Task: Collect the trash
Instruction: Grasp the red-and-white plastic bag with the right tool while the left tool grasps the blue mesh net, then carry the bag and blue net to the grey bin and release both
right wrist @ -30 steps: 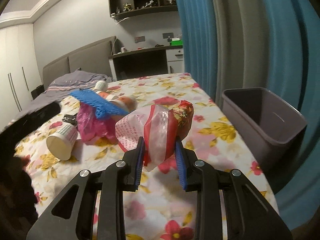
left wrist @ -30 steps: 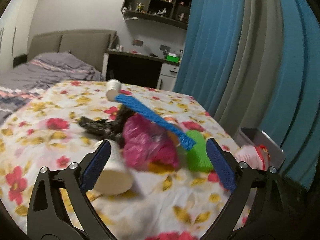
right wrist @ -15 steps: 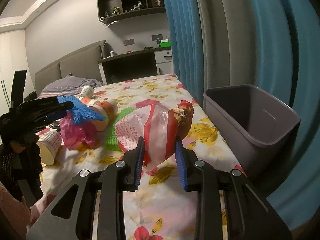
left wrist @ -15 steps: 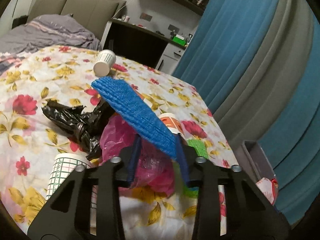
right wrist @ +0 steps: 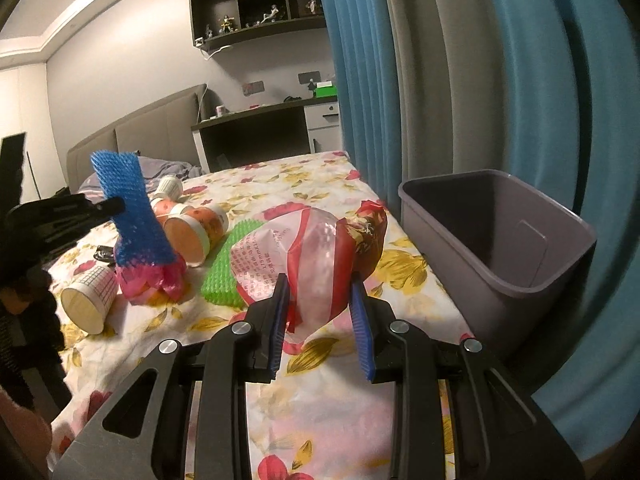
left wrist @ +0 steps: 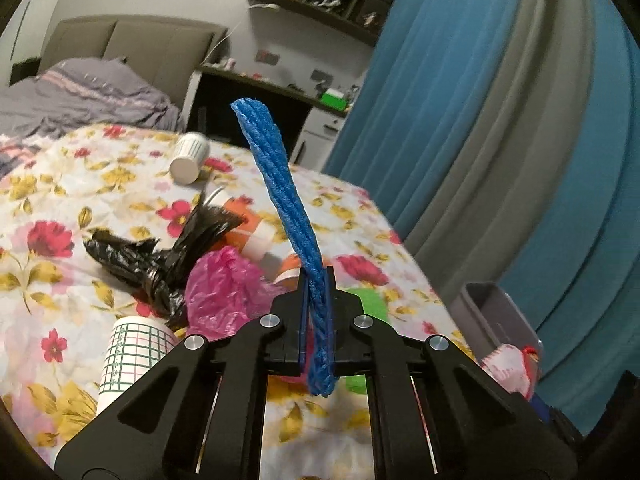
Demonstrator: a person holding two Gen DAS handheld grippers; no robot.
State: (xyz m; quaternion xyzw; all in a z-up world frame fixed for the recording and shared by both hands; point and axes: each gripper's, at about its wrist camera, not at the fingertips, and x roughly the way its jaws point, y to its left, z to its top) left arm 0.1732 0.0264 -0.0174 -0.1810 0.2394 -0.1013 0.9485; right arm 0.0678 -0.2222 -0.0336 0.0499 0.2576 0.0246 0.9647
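A blue foam net stands upright between the pads of my left gripper, whose jaws are closing and press on its lower end. Seen from the right wrist view, the blue net hangs above the trash pile, held by the left gripper. My right gripper is shut on a crumpled red-and-white plastic bag, lifted over the bed just left of the grey bin. The bin and that bag also show at the left view's lower right.
On the floral bedspread lie a pink bag, a black bag, a checked paper cup, a second cup farther back, orange cups and a green foam net. Blue curtains hang behind the bin.
The left jaws went from wide open around the pile to closed on the blue net, which now stands upright, lifted off the pile. The right gripper drifted toward the bin, still gripping its bag.
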